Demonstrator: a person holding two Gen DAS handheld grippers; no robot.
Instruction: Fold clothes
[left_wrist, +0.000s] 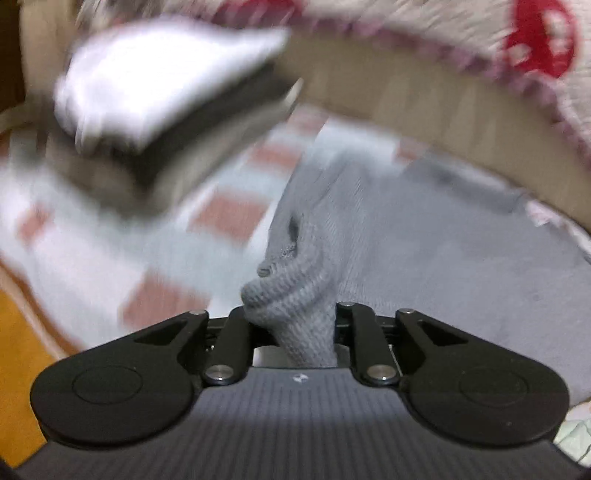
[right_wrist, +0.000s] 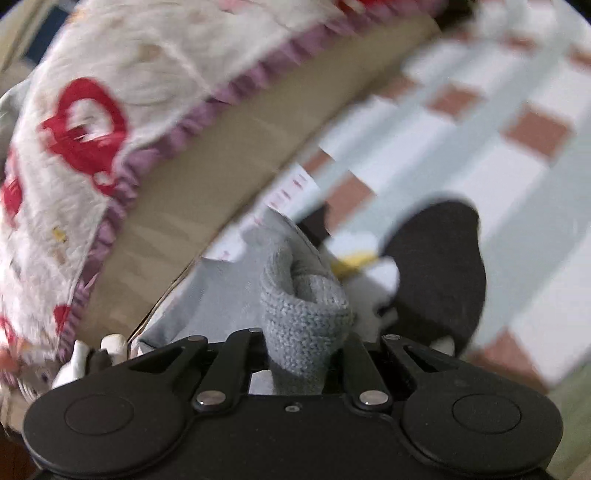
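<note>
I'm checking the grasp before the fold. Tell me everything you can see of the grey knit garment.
The grey knit garment is soft ribbed wool-like fabric, light grey, lying spread over the checked sheet. The left gripper is shut on one bunched ribbed edge, and the right gripper is shut on another, each pulled into a puckered fold. Elsewhere it is blurred.

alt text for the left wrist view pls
The left gripper is shut on a bunched fold of grey knit sweater, which spreads over a checked bedsheet. The other gripper, blurred, is upper left.
</note>
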